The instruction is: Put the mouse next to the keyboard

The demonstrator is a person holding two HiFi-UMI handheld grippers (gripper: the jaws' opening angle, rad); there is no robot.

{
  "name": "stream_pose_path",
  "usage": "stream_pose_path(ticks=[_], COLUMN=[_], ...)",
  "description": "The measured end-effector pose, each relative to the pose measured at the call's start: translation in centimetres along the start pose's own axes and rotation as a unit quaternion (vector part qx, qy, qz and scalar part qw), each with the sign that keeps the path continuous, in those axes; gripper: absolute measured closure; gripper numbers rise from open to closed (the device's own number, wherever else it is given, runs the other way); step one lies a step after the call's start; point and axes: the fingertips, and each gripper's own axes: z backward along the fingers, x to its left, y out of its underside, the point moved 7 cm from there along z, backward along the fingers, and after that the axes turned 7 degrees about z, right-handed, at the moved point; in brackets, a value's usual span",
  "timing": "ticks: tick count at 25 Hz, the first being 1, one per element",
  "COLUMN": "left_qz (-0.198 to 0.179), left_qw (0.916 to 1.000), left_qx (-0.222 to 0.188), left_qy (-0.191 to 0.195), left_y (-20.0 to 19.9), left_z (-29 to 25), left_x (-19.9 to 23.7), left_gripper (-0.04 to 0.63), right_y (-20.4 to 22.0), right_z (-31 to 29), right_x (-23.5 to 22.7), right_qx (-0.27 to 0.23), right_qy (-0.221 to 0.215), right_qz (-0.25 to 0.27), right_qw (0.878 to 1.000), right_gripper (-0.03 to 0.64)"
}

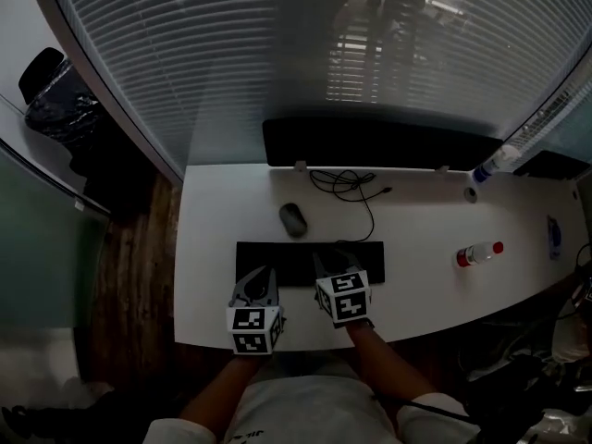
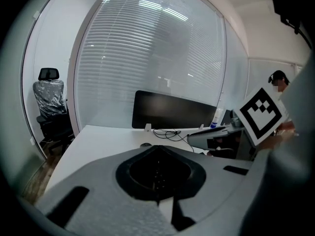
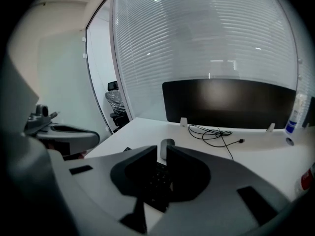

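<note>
A grey mouse [image 1: 293, 219] lies on the white desk [image 1: 217, 248], a little beyond the far edge of the black keyboard [image 1: 282, 255] and left of its middle. Both grippers hover over the keyboard's near side. In the head view my left gripper [image 1: 258, 277] is at the keyboard's left part and my right gripper [image 1: 335, 260] near its middle. In the left gripper view my left gripper [image 2: 157, 147] has its jaws closed together, empty. My right gripper [image 3: 163, 156] shows a narrow slit between its jaws with nothing in it; the mouse [image 3: 168, 142] sits straight ahead, and keyboard keys [image 3: 158, 180] lie below.
A dark monitor [image 1: 379, 143] stands along the desk's back edge with a tangled black cable [image 1: 347, 185] in front of it. A red-capped bottle [image 1: 478, 253] lies at the right, a spray bottle [image 1: 490, 166] at the back right. An office chair [image 1: 57, 100] stands far left.
</note>
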Motion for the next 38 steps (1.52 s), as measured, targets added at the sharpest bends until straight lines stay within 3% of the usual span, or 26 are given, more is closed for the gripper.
stream_pose_path(ticks=[13,19,23,38], left_qz=[0.001,0.015,0.011,0.029], left_qw=[0.9998,0.9994,0.9993,0.9986], left_qx=[0.007,0.014,0.011,0.015], left_qy=[-0.019,-0.027,-0.035,-0.04], left_y=[-0.9,-0.3,-0.6,-0.4], left_z=[-3.1,-2.8,-2.9,-3.8], left_x=[3.1,4.2,5.4,7.8], left_gripper=[0.591,0.591,0.591,0.591], right_y=[0.1,0.6,1.2,1.1], right_z=[-9.9,-14.4,-17.1,-21.3], right_x=[-1.7,-2.4,-2.4,-1.7], right_qx=[0.062,0.1,0.145,0.188], right_qy=[-0.027,-0.035,-0.052,-0.033], right_qz=[0.001,0.014,0.034,0.068], right_qw=[0.998,0.994,0.987,0.979], right_gripper=[0.38,0.325,0.221,0.219])
